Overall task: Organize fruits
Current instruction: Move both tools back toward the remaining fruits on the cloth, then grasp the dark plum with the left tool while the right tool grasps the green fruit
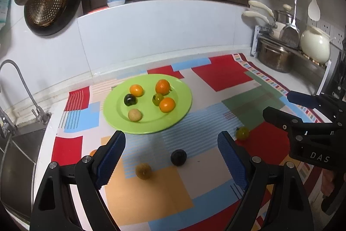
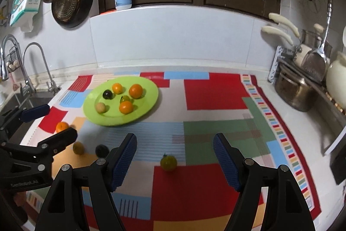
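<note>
The left gripper [image 1: 172, 157] is hanging over the patchwork mat [image 1: 151, 198] with its jaws standing wide and nothing between the pads. A dark fruit [image 1: 178, 157] is lying on the mat in the gap ahead of those jaws, a tan fruit [image 1: 143, 170] is sitting nearer the left pad, and a green fruit [image 1: 242, 133] is lying just beyond the right pad. The right gripper [image 2: 175, 159] is also gaping, gripping nothing; the same green fruit is resting on the mat between and just ahead of its jaws. The green plate [image 1: 112, 114] is sitting beyond both grippers, carrying six fruits. An orange fruit [image 2: 62, 126] is lying beside the plate.
</note>
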Demonstrator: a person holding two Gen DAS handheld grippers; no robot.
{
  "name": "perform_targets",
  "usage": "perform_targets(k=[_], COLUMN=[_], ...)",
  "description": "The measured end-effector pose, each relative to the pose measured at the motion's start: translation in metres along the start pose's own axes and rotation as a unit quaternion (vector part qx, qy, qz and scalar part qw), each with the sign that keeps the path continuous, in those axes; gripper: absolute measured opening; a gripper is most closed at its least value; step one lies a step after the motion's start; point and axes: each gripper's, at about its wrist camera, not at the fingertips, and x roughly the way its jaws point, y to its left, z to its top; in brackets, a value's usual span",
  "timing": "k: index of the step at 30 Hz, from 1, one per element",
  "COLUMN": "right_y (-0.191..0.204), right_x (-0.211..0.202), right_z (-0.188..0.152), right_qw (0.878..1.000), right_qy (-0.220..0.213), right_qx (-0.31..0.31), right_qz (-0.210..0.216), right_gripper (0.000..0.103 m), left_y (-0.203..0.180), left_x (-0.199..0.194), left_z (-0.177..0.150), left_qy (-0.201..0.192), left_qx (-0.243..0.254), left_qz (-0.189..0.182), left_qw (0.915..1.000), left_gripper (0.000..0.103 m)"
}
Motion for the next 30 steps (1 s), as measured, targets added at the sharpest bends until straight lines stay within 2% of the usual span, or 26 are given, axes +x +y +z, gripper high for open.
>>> perform_targets(k=[6,15,20,30], right_y=[0.000,-0.001,0.000,-0.004], right_x=[0.012,0.036,0.051,0.076], right_z=[-0.013,-0.029,-0.032,-0.035], right_qw=[1.000,0.998,0.997,0.994], right_qy=[0.019,0.056,0.073,0.098], right_qx=[-0.005,-0.005,-0.007,0.002], right_qz=[0.007,0.024,0.031,0.039], right_gripper=[0.073,0.073,0.066,0.053], left_y=[-0.007,-0.012,-0.011,-0.008], left_x=[0.013,0.036,0.053,0.077], left_z=[-0.012,-0.025,-0.029,-0.035], left_qy=[0.019,0.050,0.074,0.106], left_qx=[0.007,0.010,0.005,0.002], left_qz=[-0.002,-0.005,-0.008,-0.012], left_qw=[0.9998,0.9987,0.9972,0.9943], left_gripper=[0.082,0.061,0.051,0.043])
